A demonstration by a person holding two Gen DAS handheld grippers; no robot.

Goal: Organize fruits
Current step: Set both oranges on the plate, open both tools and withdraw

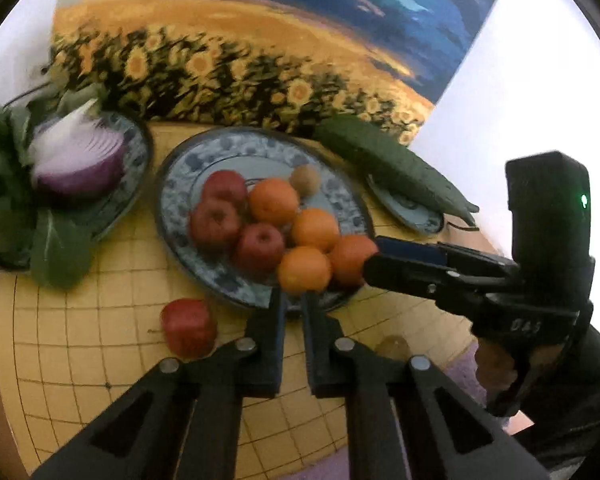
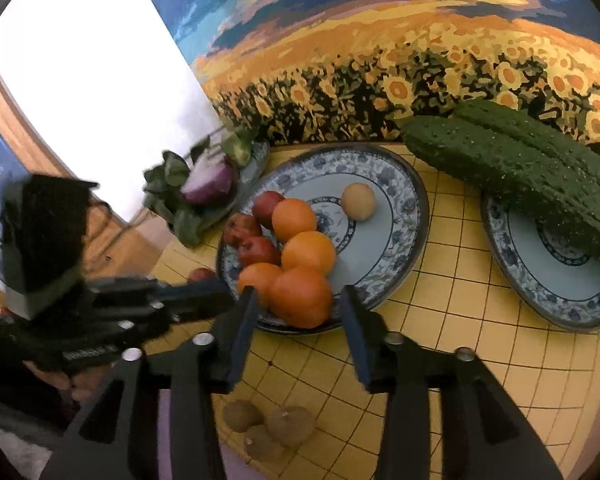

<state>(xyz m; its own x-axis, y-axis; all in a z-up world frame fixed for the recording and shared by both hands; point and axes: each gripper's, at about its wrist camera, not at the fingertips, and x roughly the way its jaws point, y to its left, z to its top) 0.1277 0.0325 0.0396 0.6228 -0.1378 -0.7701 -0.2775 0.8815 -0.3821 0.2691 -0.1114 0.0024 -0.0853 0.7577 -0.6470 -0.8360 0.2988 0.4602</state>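
Matte black tongs (image 1: pixel 294 300), silver pivot screws, ribbed inner faces. Second pair of tongs (image 2: pixel 298 300): black, blue-edged pads; boxy black housing (image 1: pixel 548 208), green indicator light.

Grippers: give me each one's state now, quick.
Left gripper: nearly shut, narrow gap, holding nothing, tips at the rim of the fruit plate.
Right gripper: open, straddling the nearest orange, not clamped on it.
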